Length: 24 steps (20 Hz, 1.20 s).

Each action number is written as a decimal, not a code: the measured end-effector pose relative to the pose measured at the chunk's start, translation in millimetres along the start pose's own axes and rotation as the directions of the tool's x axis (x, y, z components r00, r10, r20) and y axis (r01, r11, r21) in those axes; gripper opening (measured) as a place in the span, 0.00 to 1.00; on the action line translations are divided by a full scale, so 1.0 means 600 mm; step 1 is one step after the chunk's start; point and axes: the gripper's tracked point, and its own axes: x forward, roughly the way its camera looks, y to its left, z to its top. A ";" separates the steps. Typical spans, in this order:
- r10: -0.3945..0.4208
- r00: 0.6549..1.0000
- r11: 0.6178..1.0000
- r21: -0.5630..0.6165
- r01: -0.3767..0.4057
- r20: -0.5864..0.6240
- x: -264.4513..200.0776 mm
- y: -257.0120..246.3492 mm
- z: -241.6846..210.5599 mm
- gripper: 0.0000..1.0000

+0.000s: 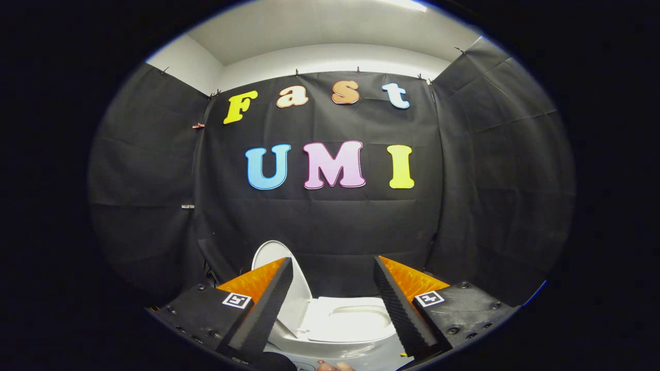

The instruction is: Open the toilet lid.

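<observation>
Lid (278, 257) already stands upright behind your left finger, with the toilet (350, 322) seat and bowl showing between and just beyond the fingers. Your gripper (332, 278) has its jaws wide apart, holding nothing. Expect rigid, smooth, slippery plastic on a hinge; take it only by the free rim.

1 toilet (356, 322) past the fingers, 1 lid (281, 278) on it, raised, beyond left finger. 1 gripper (332, 299), 2 fingers spread apart, nothing gripped, 1 square marker on each.
</observation>
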 end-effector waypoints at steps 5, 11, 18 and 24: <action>-0.002 1.000 1.000 -0.007 0.002 0.004 0.000 0.003 0.002 0.99; 0.000 1.000 1.000 -0.006 0.000 0.005 -0.002 0.005 0.004 0.99; -0.001 1.000 1.000 -0.007 0.001 0.002 -0.005 0.008 0.003 0.99; -0.003 1.000 1.000 -0.009 0.003 0.011 -0.010 0.010 0.005 0.99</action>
